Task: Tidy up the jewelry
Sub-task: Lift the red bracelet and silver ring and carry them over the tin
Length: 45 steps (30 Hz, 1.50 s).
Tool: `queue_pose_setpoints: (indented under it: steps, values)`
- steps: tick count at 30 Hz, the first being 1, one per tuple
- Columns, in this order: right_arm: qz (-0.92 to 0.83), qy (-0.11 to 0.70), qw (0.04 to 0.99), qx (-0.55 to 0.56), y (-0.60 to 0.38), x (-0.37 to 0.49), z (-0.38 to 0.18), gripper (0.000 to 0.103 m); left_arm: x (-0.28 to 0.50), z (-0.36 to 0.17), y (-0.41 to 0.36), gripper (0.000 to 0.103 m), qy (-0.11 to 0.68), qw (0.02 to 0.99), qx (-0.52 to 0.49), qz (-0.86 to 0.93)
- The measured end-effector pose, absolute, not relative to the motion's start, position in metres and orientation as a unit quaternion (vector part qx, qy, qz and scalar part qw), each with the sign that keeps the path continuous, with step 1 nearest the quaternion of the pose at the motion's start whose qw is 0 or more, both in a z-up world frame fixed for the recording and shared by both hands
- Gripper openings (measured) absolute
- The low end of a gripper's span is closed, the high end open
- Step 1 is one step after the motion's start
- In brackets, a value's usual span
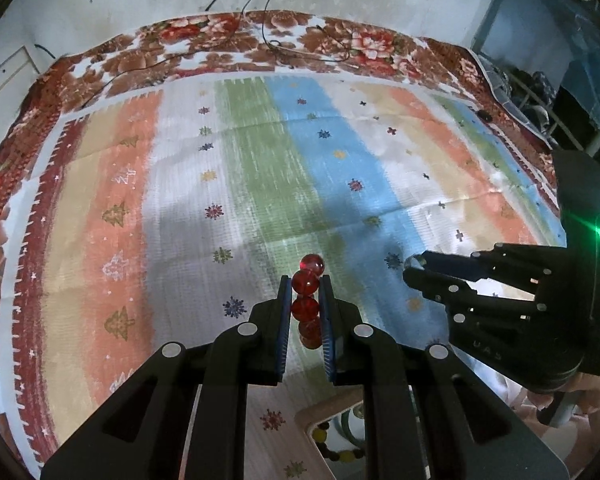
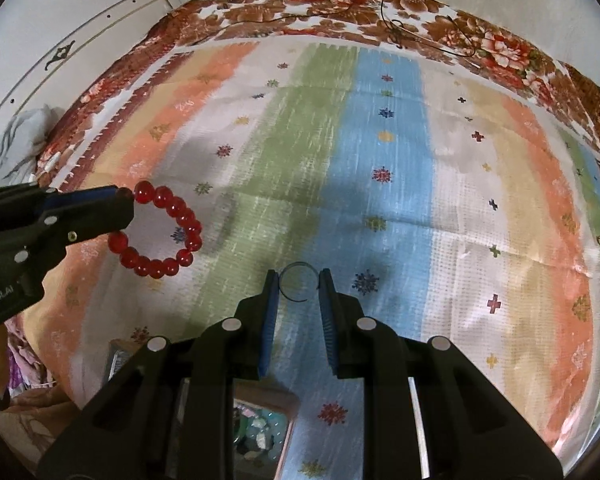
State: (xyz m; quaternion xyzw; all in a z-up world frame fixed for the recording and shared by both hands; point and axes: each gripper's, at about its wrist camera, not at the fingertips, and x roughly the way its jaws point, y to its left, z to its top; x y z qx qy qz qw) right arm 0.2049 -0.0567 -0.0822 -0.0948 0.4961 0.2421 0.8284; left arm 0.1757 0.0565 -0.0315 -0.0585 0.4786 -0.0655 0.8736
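Observation:
My left gripper is shut on a red bead bracelet and holds it above the striped cloth. In the right wrist view the bracelet hangs as a full ring from the left gripper at the left. My right gripper is shut on a thin silver ring, held by its sides between the blue pads. In the left wrist view the right gripper is at the right, close to the left one, with the ring barely visible at its tip.
A striped cloth with small patterns covers the surface, over a floral blanket. A wooden tray with beaded jewelry lies under the left gripper; it also shows in the right wrist view. Black cables lie at the back.

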Motion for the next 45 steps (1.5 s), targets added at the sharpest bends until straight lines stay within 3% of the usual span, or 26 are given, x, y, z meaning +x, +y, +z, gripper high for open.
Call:
queue_pose_setpoints:
  steps: [25,45]
  values:
    - [0.255,0.443,0.854,-0.098,-0.074,0.141,-0.034,0.022,0.122,-0.006,0.037,0.013,0.446,0.888,-0.066,-0.085]
    - [0.280,0.455,0.843,-0.064,-0.094,0.091,-0.038,0.022,0.068,-0.013,0.020,0.013,0.442,0.888,-0.084,-0.095]
